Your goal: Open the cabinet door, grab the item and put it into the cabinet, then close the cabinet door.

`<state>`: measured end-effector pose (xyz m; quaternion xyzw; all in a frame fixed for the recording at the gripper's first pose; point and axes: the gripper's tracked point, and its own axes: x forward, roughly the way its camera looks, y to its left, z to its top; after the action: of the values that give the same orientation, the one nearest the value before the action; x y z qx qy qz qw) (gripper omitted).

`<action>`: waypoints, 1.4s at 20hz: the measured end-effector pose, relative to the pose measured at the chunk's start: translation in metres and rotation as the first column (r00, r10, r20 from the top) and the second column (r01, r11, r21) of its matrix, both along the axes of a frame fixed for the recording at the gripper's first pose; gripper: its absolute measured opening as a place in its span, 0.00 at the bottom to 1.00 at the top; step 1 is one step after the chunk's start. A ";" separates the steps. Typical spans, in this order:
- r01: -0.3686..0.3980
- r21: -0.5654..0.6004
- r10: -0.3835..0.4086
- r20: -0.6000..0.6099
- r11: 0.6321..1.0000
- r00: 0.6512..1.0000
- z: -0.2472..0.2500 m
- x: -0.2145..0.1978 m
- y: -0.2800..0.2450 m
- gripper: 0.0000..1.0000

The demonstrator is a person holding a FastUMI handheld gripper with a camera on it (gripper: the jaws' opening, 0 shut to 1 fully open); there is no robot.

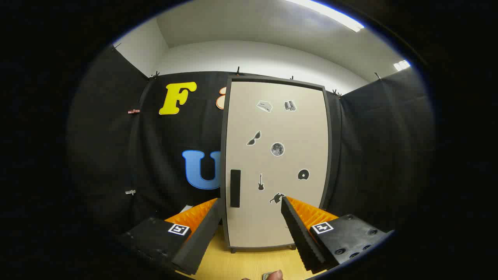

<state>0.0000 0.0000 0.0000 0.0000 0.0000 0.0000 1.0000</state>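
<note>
My gripper is wide open and has hold of nothing. Its two fingers are spread well apart and point at the cabinet, with bare space between them. The tips are short of the door and do not touch it.

The cabinet stands upright on a yellow table, just ahead of my fingers and backed by the black cloth wall. Its door is shut, flush in a dark frame. The handle is a dark upright bar near the door's left edge, in the lower half. It sits just above and beside my left fingertip, apart from it.

Small stickers are scattered over the door face: a moon near the middle, sunglasses to its upper left, a guitar below, a disc toward the right.

A small grey object lies on the table at the very near edge, between my fingers and behind their tips. It is partly cut off, and I cannot tell what it is. Part of a fingertip shows right beside it.
</note>
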 end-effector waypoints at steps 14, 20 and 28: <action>-0.021 0.001 0.021 -0.017 1.000 1.000 -0.009 0.012 0.012 0.98; -0.020 0.000 0.020 -0.014 1.000 1.000 -0.009 0.014 0.015 0.98; -0.037 0.065 0.043 -0.096 0.997 0.994 -0.029 0.064 0.033 0.98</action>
<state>0.0641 0.0330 -0.0293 0.0316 0.0489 0.0201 0.9981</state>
